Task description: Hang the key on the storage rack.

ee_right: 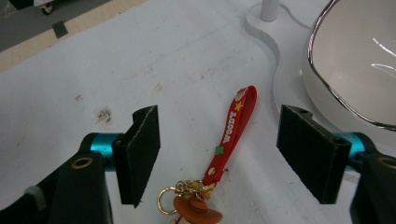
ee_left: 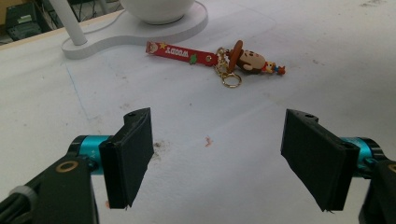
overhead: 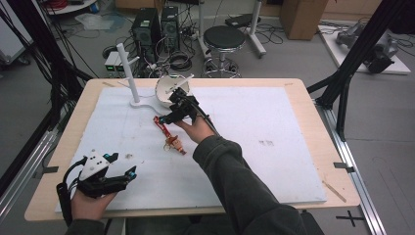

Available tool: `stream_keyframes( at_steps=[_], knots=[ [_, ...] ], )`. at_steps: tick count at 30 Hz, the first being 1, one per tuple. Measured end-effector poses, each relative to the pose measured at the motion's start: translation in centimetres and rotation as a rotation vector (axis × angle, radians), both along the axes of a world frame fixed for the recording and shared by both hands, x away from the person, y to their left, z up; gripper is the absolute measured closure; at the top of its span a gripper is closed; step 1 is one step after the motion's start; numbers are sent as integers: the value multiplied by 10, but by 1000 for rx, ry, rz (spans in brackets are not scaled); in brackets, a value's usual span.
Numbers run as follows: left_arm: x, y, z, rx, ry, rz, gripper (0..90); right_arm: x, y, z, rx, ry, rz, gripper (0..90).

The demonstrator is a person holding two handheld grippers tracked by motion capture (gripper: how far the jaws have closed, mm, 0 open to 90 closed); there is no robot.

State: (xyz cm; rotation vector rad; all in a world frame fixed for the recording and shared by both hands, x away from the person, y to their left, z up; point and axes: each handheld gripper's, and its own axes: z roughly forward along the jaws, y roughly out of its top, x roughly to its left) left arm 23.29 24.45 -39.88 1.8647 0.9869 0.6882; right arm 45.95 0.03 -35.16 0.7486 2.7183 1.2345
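"Woody" read on red strap [ee_right: 232,136] of keychain [overhead: 171,139] on counter [overhead: 293,93], beside white bowl [ee_right: 355,60] — right gripper [ee_right: 217,149] jaws apart over strap, left gripper [ee_left: 217,154] jaws wide apart, holding nothing.

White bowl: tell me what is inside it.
The white bowl shows a bare glossy inner wall with light streaks; nothing is visible inside. Its bottom is cut off in the right gripper view and hidden behind the right gripper from above.
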Motion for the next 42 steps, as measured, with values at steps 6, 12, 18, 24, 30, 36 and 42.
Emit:
stream_keyframes(
  at_steps=[6,12,18,24,30,36,42],
  knots=[
    [0,0,0,1,0,-4,255,5,6,-13,-32,34,-13,344],
    [0,0,0,-3,1,-2,255,9,12,-23,-58,44,-10,372],
    [0,0,0,-4,2,-1,255,12,16,-34,-72,72,-18,425],
    [0,-1,0,-5,3,-3,255,15,19,-43,-91,109,-25,471],
    [0,0,0,-5,3,-5,255,17,22,-50,-113,127,-23,499],
    [1,-1,-1,-8,2,-5,256,19,25,-57,-121,159,-37,505],
    [1,-1,-1,-7,5,-6,256,21,25,-61,-136,176,-44,528]
  ],
)
